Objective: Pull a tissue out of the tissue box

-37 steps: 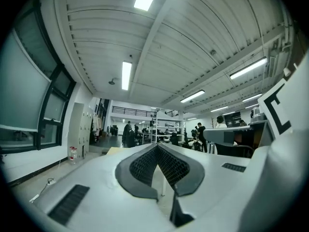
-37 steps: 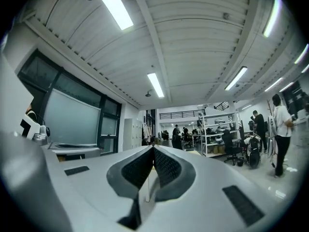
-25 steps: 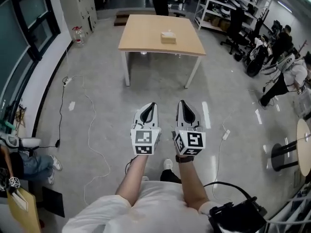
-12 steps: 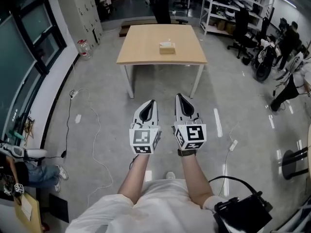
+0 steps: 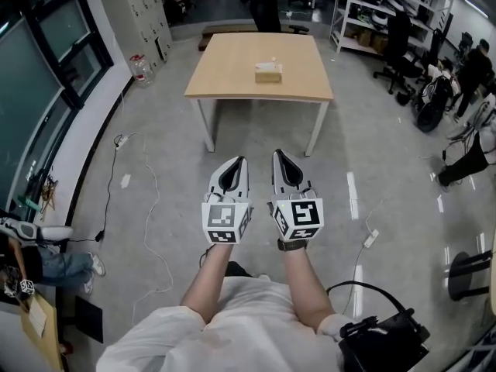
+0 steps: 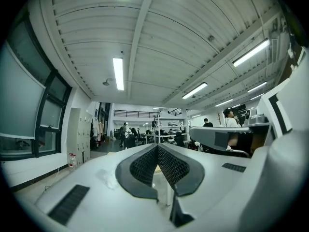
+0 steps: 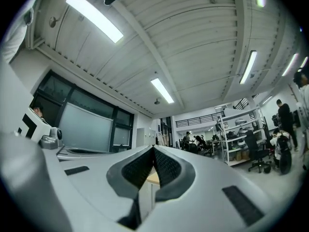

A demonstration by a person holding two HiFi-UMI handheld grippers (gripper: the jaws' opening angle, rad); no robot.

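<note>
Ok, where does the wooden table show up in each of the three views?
Head view: the wooden table sits top centre, far across the floor.
Left gripper view: only a tan sliver and a white leg of the table show low between the closed jaws.
Right gripper view: a tan strip of the table shows between the closed jaws.
Shared landmark: the white shelving rack.

Tan tissue box upright on table, tissue protruding.
</note>
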